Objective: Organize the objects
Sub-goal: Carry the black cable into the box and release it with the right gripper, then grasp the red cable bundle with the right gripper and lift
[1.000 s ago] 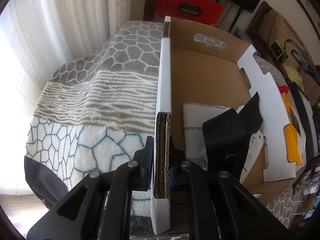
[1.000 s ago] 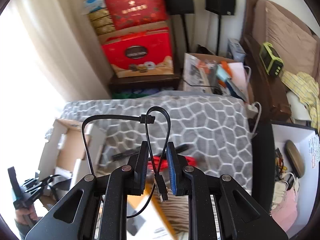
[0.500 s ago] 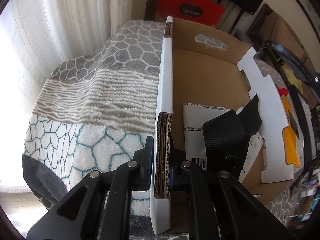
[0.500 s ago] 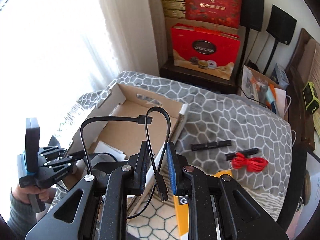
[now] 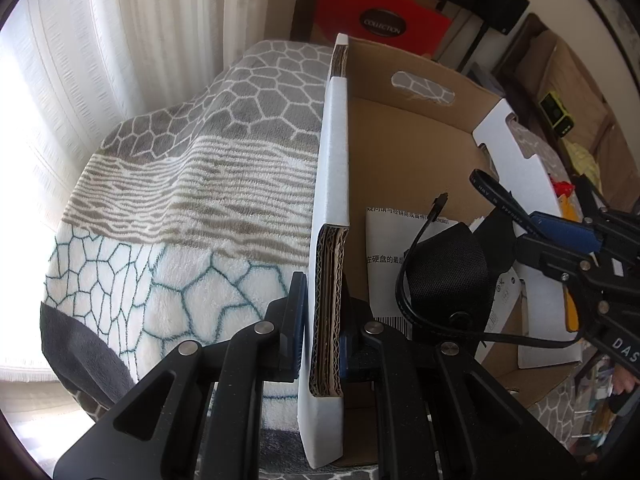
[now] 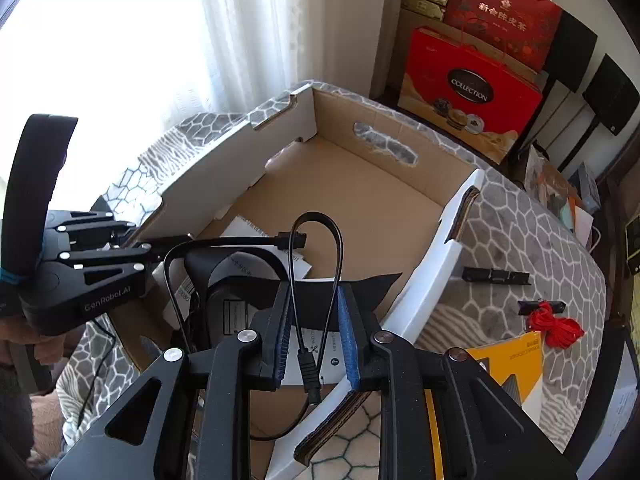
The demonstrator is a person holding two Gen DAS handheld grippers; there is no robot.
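Right tongs (image 6: 314, 344): the jaws are opening; the black cable (image 6: 316, 276) hangs as a loop between the blue pads, in the lower middle of the right wrist view; the pads no longer seem to squeeze it, though it may brush one side

Left tongs (image 5: 322, 336): pressed tight on the cardboard wall (image 5: 326, 280) of the box (image 5: 404, 152), low in the middle of the left wrist view; this keeps the box steady

Cable now: over the open box, above the black pouch (image 5: 452, 268) and white papers (image 5: 384, 240) that lie inside; one plug end (image 5: 440, 199) sticks up near the middle right of the left wrist view

Step in hand: I think the cable is being let go into the box

Next move: likely open wider so the cable drops clear, then lift away without snagging the loop

Left to tidy: a red cord bundle (image 6: 554, 326), two black strips (image 6: 496, 276) and a yellow booklet (image 6: 508, 364) lie on the patterned blanket (image 6: 532, 232) at the right of the right wrist view, outside the box
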